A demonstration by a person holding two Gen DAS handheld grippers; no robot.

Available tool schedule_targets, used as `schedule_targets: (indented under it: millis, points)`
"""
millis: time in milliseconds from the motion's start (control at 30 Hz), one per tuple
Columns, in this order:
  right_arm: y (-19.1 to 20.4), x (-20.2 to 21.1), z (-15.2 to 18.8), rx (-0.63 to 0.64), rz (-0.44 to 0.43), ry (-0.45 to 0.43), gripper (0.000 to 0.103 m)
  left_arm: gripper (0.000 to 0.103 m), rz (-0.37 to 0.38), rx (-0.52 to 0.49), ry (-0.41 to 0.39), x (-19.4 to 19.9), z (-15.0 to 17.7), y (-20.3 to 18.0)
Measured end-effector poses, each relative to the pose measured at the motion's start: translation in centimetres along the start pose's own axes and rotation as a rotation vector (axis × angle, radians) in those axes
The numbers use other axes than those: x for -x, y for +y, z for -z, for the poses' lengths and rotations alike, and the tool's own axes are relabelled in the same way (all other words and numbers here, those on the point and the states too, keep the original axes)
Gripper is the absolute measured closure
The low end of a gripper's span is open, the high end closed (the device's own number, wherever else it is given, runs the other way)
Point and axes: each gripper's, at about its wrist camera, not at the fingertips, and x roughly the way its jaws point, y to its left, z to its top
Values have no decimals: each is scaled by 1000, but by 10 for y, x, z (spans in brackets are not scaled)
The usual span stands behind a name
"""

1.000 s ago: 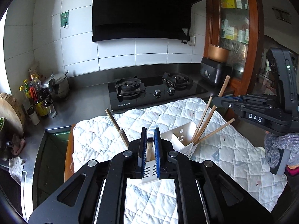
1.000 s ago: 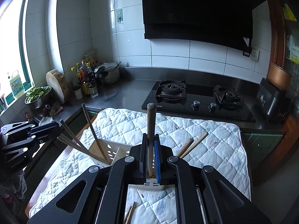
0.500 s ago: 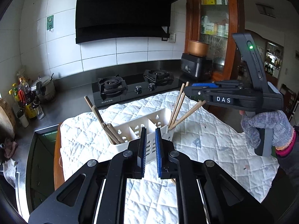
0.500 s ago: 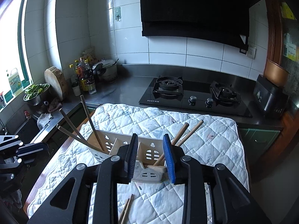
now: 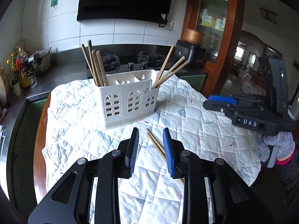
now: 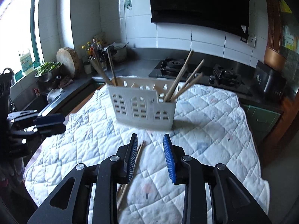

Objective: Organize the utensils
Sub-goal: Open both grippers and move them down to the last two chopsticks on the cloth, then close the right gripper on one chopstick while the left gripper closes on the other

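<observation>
A: The loose chopsticks [image 5: 156, 143] are running under the left hand-held gripper [image 5: 151, 145], their near ends hiding.

B: The caddy [image 6: 143, 103] is blurring; its compartments' contents are staying unreadable.

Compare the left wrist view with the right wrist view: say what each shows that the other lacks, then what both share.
Left wrist only: the right gripper side-on, a gloved hand and a wooden cabinet.

Right wrist only: the window, a bowl of greens and the left gripper at the picture's left edge.

Both: the white caddy with chopsticks upright at each end, loose chopsticks on the quilted cloth, and the stove.
</observation>
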Motion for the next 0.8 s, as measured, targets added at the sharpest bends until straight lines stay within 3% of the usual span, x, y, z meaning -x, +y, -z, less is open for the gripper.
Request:
schedule_targets:
  millis: [100,333,800]
  points:
    - [14,-10,37,0,-8,47,75,65,-30,-17,23,-3,21,-5]
    - [42,-33,99,-50,-73,140,84,65,-36,-8,84,-14,59,-9]
    - [46,-64,129,-144,-83,220,89,62,-37,62,144,-29,94,-8]
